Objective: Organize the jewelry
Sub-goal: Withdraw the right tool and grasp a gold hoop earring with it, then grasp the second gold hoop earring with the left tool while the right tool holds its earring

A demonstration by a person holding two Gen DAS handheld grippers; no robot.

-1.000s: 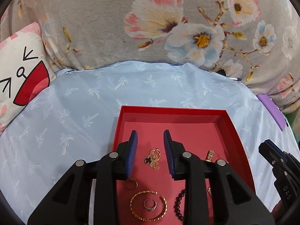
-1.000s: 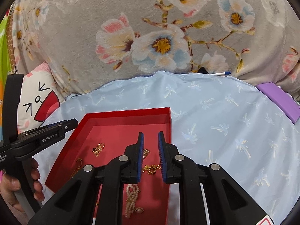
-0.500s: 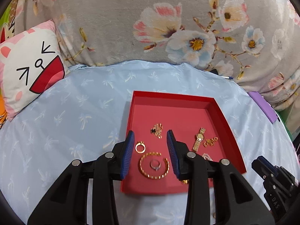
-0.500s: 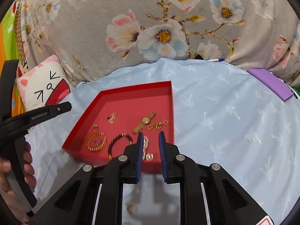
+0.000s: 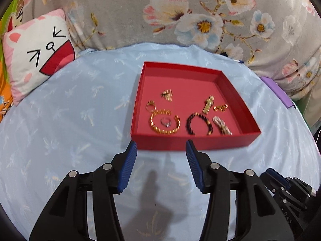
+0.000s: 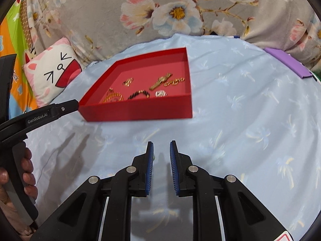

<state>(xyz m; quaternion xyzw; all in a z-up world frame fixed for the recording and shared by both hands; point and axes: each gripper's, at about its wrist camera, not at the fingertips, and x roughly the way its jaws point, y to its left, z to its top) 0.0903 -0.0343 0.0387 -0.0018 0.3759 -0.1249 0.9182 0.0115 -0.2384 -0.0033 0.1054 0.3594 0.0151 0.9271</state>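
Note:
A red tray (image 5: 192, 141) sits on the pale blue sheet and holds several jewelry pieces: a gold bangle (image 5: 164, 121) with a silver ring (image 5: 166, 122) inside it, a dark bead bracelet (image 5: 199, 123), a gold watch (image 5: 208, 104), a pearl piece (image 5: 222, 127). My left gripper (image 5: 161, 147) is open and empty, hovering just in front of the tray's near wall. My right gripper (image 6: 161, 147) is open with a narrow gap and empty, over the sheet well short of the tray (image 6: 140, 111).
A cat-face pillow (image 5: 36, 54) lies at the left. A floral grey blanket (image 5: 180, 14) rises behind. A purple flat object (image 6: 286, 62) lies at the right edge, with a pen (image 5: 239, 61) at the sheet's far edge. The left gripper's handle and hand (image 6: 18, 160) show at left.
Both grippers have pulled back from over the tray toward me; the tray now lies wholly in front of them. The left jaws have opened wider.

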